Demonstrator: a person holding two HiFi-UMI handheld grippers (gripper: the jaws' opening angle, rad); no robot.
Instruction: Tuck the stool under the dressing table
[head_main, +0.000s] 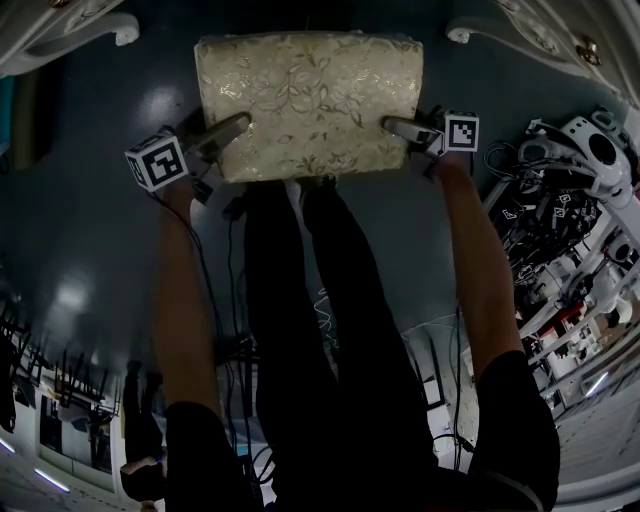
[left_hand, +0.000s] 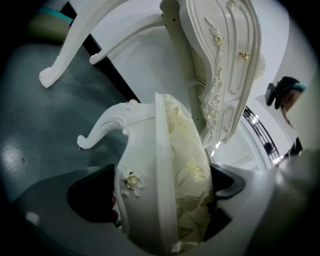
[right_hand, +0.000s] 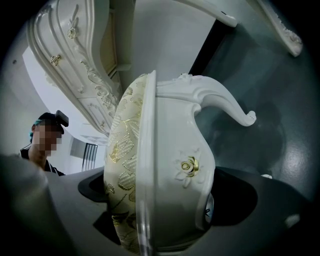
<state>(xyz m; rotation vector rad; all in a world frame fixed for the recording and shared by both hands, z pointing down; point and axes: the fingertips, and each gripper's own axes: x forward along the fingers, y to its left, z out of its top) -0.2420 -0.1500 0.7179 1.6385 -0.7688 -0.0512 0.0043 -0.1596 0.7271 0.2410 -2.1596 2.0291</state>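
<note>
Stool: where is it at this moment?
In the head view the stool is top centre, clamped at its sides by the left claw and right claw, with dressing table legs at both upper corners.

**Dark, shiny floor with furniture feet, cables and gear on it**

The floor (head_main: 90, 250) under you is dark blue-grey and glossy, with pale patches of reflected light. The dressing table (head_main: 560, 40) stands on it on curled white feet. In the head view one foot (head_main: 122, 32) is at the far left and another (head_main: 458, 33) at the far right. Between those feet is the stool (head_main: 308, 100). Its scrolled leg tip (right_hand: 248, 119) is close to the floor, but you cannot tell whether it touches. Your legs (head_main: 320, 300) are just behind the stool. Thin cables (head_main: 229, 280) trail over the floor beside them, and a clutter of white equipment (head_main: 575, 200) crowds the right edge.
</note>
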